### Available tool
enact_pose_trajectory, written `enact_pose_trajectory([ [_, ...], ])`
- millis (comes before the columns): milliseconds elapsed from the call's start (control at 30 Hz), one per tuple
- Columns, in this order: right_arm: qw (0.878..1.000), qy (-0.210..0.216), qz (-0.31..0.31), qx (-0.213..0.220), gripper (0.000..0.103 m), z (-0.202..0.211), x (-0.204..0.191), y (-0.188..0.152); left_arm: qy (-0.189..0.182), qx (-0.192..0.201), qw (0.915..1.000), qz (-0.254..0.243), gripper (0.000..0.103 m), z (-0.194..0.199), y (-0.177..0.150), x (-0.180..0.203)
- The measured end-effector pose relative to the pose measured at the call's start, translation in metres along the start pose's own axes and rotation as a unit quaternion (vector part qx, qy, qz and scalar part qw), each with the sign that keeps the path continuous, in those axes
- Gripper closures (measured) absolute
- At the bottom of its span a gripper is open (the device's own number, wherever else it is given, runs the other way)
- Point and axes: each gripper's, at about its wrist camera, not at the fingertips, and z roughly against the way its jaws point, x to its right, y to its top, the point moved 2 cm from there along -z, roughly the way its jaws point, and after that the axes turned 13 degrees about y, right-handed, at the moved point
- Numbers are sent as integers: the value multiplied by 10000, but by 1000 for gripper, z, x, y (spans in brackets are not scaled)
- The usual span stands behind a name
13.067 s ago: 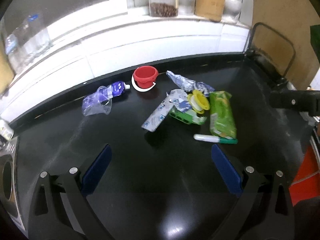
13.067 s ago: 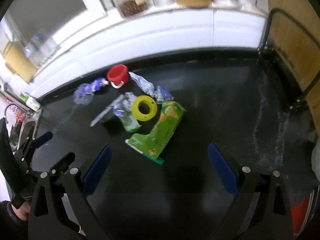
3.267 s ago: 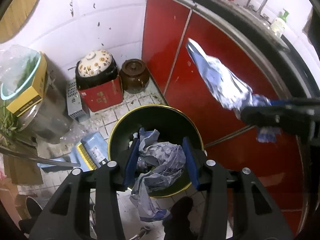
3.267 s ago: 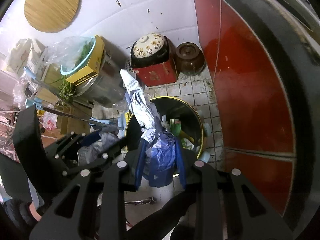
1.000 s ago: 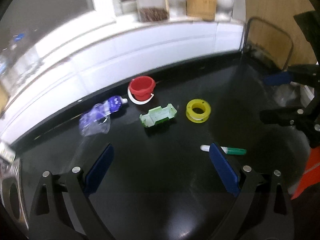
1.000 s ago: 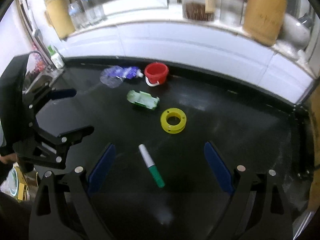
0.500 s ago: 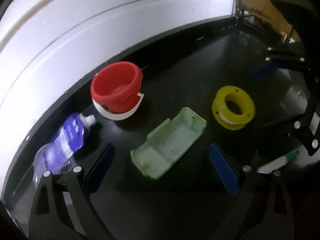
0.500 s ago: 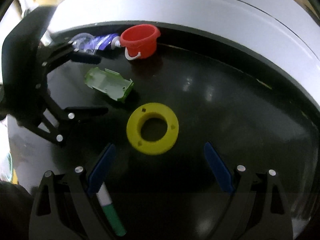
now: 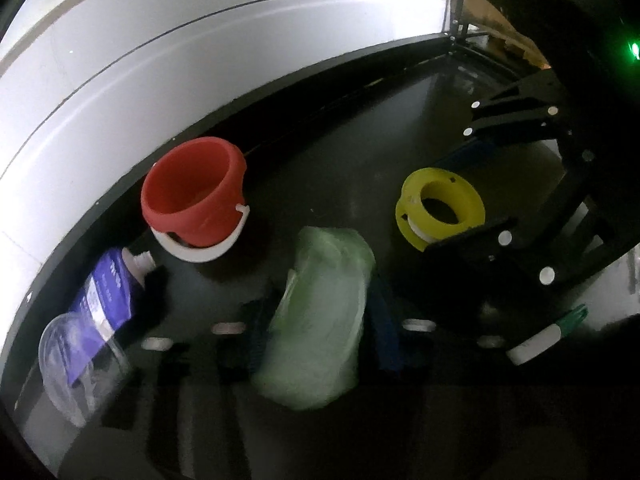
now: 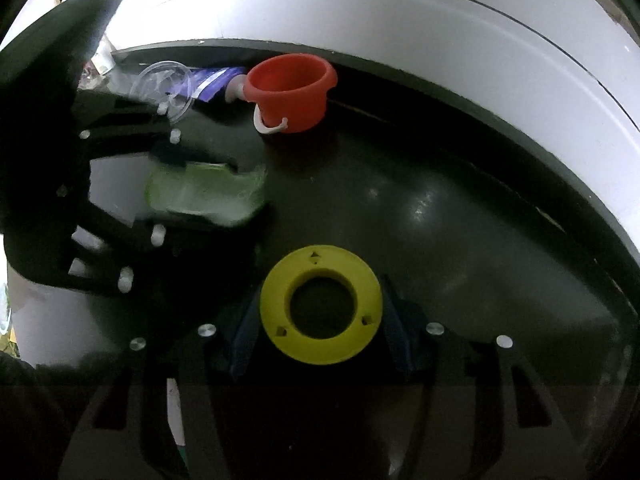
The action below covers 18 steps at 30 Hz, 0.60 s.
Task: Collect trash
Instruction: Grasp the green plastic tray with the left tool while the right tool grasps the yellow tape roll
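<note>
Both hand-held grippers have dropped onto targets: left hand-held gripper (image 9: 316,334) clamps green tray (image 9: 320,316), long axis running near-far; right hand-held gripper (image 10: 318,330) straddles yellow spool (image 10: 320,314), contact unclear.

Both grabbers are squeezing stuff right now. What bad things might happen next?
The green plastic tray looks thin, and the left gripper is shut on it, so it may buckle or pop out when lifted. The right gripper pinches the yellow spool only by its round rim, so it might slip free. The red bucket and the marker lie nearby and may get bumped.
</note>
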Motion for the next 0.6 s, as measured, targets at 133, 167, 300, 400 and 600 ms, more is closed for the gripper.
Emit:
enact_pose_trajectory([
  [133,9999,-52,-102,106,48,12,-4,3,150,-40,9993,336,70,15,3,-1],
  [167,9997,-89,-121,167,48,19,-5,4,177,-48,9991,393,71,19,3,-1],
  [300,9991,-196,-155,351,48,41,-16,3,436,-78,9962,746,71,48,7,2],
  [400,9981,-254,-175,527,48,64,-29,0,655,-104,9918,1096,71,78,9,4],
  [600,9961,-368,-47,795,48,118,-64,-19,1062,-336,9751,1919,71,138,-5,11],
])
